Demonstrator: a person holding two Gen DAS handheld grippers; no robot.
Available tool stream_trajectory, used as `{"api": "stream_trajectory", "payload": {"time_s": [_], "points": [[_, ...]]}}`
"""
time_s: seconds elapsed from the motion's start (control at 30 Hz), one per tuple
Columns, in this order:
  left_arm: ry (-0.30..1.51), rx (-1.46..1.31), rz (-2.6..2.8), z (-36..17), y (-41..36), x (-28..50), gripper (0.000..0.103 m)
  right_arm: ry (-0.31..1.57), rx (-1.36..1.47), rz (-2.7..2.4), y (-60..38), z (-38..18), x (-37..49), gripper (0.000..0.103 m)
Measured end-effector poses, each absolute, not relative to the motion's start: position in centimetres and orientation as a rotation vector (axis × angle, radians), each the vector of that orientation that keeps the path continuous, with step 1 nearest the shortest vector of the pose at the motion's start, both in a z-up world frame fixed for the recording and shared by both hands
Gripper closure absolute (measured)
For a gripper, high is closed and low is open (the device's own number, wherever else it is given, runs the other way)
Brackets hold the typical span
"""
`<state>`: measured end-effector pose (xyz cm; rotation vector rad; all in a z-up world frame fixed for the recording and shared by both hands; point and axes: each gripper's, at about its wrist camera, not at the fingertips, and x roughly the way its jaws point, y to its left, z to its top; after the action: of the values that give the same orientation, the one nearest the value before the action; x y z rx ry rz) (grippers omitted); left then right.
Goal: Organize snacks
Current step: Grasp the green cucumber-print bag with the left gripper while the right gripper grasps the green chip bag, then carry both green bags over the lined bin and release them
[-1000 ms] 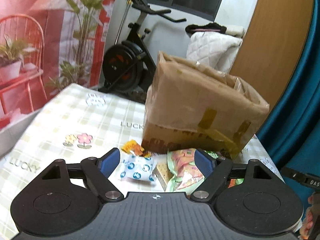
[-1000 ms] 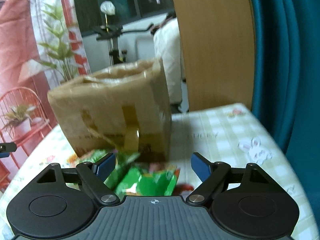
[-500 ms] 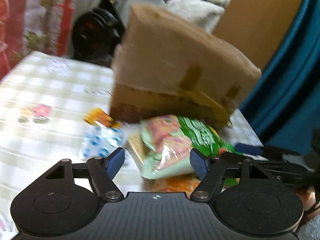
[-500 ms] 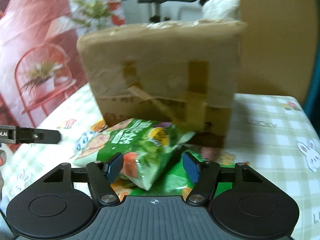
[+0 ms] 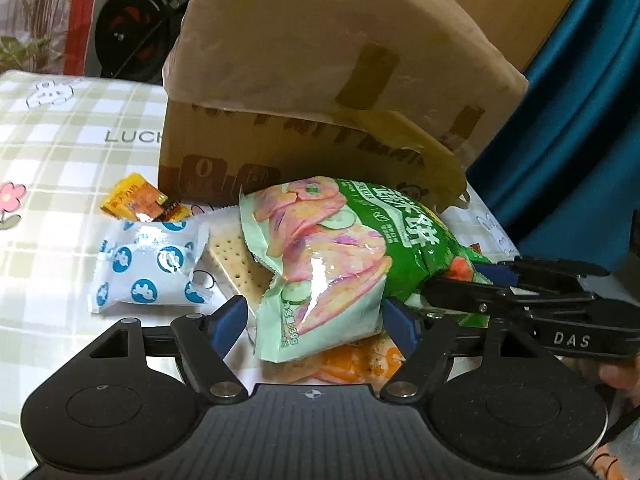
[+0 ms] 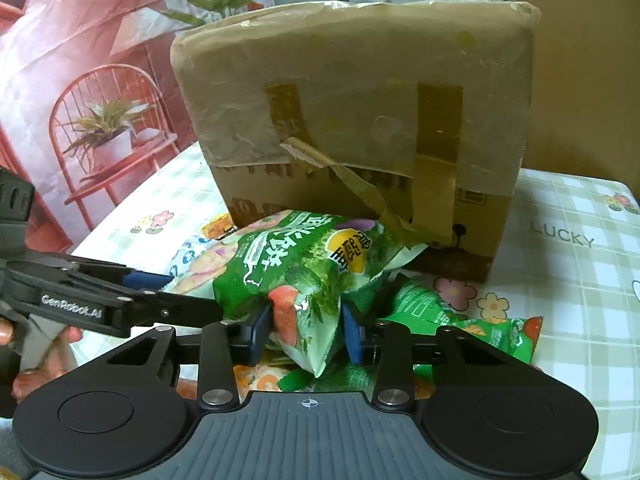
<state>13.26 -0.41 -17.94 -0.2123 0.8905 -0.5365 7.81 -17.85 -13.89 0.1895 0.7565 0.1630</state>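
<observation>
Orange packet mostly hidden under green bag.

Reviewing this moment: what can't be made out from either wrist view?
- Inside of the cardboard box: both views show only its taped outer walls.
- Orange packet: left view, mostly covered by the green snack bag.
- Cracker pack: half hidden between the blue-and-white packet and the bag.
- Right hand-held gripper: jaws closing around the bag; pad contact unclear.

- Orange packet mostly buried under green chip bag, print unreadable
- Cracker pack half covered
- Cardboard box top cut off in left wrist view
- Second green bag partly hidden behind fingers
</observation>
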Motion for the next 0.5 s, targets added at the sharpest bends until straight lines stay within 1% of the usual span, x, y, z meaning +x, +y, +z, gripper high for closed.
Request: {"api": "stream_trajectory", "payload": {"time_s": [0.03,0.07,0.1,0.13,0.2,0.37,0.5], "points": [[0.891,-0.223,-0.549,-18.1,-0.4,13.4,0.031,0.759,0.191,0.163,-17.8,-13.9,7.9,0.07],[0.894,-0.229,-0.565,-18.1,-0.4,13.5,0.039,0.761,0.191,0.163,-17.9,-13.9,7.9,0.071],[0.902,-0.222,-0.57,-18.1,-0.7,13.6,0.055,0.763,0.189,0.161,-17.8,-14.0,7.9,0.074],[0.901,-0.204,-0.57,-17.9,-0.8,13.5,0.061,0.765,0.186,0.159,-17.7,-14.0,8.0,0.075],[0.883,-0.189,-0.576,-17.6,-0.9,13.1,0.064,0.761,0.172,0.16,-17.3,-13.6,7.9,0.078],[0.857,-0.19,-0.563,-16.2,0.2,11.1,0.065,0.744,0.179,0.19,-16.7,-12.6,6.9,0.079],[0.799,-0.168,-0.547,-14.1,0.7,8.7,0.065,0.708,0.173,0.212,-15.6,-11.1,5.3,0.079]]}}
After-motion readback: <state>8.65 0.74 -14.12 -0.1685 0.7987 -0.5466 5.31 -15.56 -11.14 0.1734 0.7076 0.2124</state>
